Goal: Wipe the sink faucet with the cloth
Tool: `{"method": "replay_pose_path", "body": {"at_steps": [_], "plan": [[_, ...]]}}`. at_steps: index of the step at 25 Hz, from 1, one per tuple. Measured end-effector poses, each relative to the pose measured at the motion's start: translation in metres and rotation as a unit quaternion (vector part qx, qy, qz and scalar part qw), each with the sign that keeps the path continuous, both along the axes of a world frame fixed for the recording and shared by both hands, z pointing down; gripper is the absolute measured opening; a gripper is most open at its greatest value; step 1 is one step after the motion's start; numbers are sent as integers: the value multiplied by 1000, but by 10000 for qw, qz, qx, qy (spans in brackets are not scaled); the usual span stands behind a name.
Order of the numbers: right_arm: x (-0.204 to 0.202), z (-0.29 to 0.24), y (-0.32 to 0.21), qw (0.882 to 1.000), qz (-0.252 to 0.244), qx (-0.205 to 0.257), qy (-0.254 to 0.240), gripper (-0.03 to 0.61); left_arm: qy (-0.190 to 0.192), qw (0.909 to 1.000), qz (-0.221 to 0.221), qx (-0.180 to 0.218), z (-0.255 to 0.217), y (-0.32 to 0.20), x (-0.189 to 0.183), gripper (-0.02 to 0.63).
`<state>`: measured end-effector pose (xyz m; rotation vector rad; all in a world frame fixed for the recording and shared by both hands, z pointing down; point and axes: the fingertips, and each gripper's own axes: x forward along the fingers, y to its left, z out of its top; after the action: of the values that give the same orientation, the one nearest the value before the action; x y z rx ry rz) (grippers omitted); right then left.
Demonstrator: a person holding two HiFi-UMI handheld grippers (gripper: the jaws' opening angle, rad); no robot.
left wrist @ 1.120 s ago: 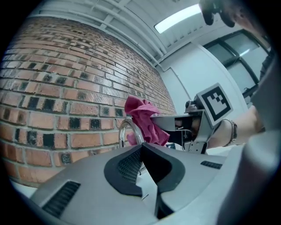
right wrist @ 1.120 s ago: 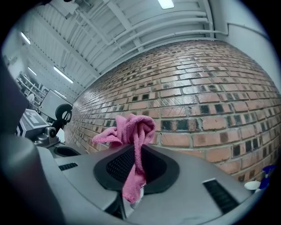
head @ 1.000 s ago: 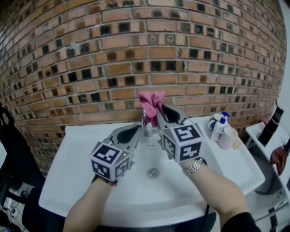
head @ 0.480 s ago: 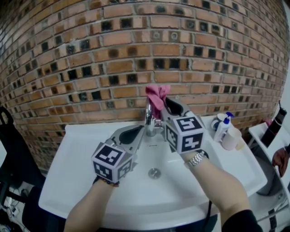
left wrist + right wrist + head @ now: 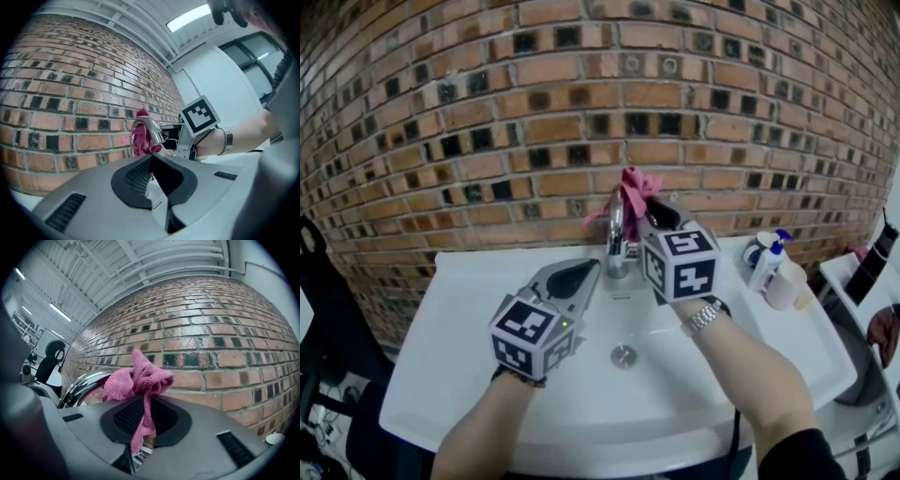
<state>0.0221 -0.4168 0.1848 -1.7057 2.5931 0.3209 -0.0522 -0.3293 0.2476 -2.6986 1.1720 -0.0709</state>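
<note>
My right gripper (image 5: pixel 651 217) pinches the pink cloth (image 5: pixel 632 190), bunched at the top of the faucet (image 5: pixel 617 236), which stands upright at the far edge of the sink (image 5: pixel 469 281), just left of my jaws. Contact seems made, though it is partly hidden. My left gripper (image 5: pixel 587 272), jaws pressed together on nothing, sits near-left of the faucet base, farther from the spout.

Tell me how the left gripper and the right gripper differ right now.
The left gripper is shut on nothing; the right gripper is shut on the pink cloth. The left gripper sits low over the sink, short of the faucet; the right gripper sits higher, beside the faucet's top, with the cloth at the spout. Both point toward the brick wall.
</note>
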Motion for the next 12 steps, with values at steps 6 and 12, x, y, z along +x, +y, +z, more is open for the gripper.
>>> {"method": "replay_pose_path", "body": {"at_steps": [6, 12], "plan": [[2, 8, -17, 9998, 126, -122, 76, 54, -13, 10000, -48, -72, 4, -2, -6, 5], [6, 19, -27, 9994, 203, -260, 125, 54, 62, 9999, -39, -113, 4, -2, -7, 5]]}}
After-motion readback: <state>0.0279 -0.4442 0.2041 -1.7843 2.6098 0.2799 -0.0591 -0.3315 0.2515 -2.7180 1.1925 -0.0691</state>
